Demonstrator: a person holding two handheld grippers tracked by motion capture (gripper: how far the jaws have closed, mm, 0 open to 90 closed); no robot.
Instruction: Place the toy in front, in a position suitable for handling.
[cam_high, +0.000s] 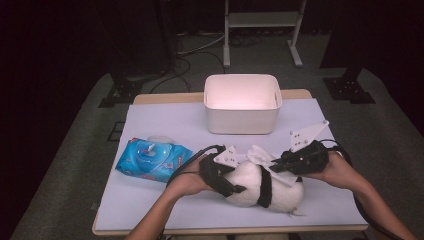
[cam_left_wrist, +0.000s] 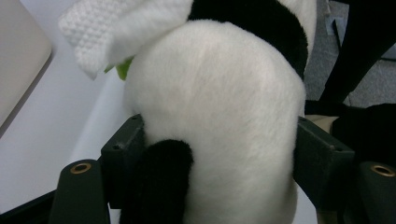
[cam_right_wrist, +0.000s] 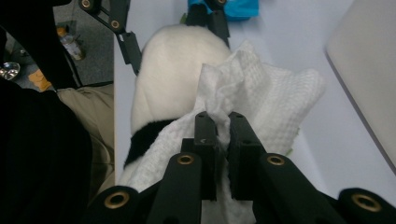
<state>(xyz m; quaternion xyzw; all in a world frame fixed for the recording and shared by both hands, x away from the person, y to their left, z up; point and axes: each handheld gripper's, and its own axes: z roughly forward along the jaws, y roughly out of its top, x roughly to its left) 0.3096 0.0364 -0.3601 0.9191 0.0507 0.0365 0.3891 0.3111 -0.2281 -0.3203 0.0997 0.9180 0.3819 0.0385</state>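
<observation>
A white plush panda (cam_high: 260, 192) with black bands lies on its side near the table's front edge. My left gripper (cam_high: 239, 175) has a jaw on each side of the plush's left end, and in the left gripper view both pads press into the white fur (cam_left_wrist: 219, 116). A white textured wipe (cam_high: 262, 157) is draped on top of the plush. My right gripper (cam_high: 278, 164) comes in from the right and is shut on a bunched fold of that wipe (cam_right_wrist: 275, 98), its tips (cam_right_wrist: 223, 122) just above the plush (cam_right_wrist: 173, 65).
A white plastic bin (cam_high: 242, 117) stands at the back middle of the table. A blue pack of wet wipes (cam_high: 152, 160) lies to the left of the plush. The pale table cover (cam_high: 165, 125) reaches to the front edge, where the person sits.
</observation>
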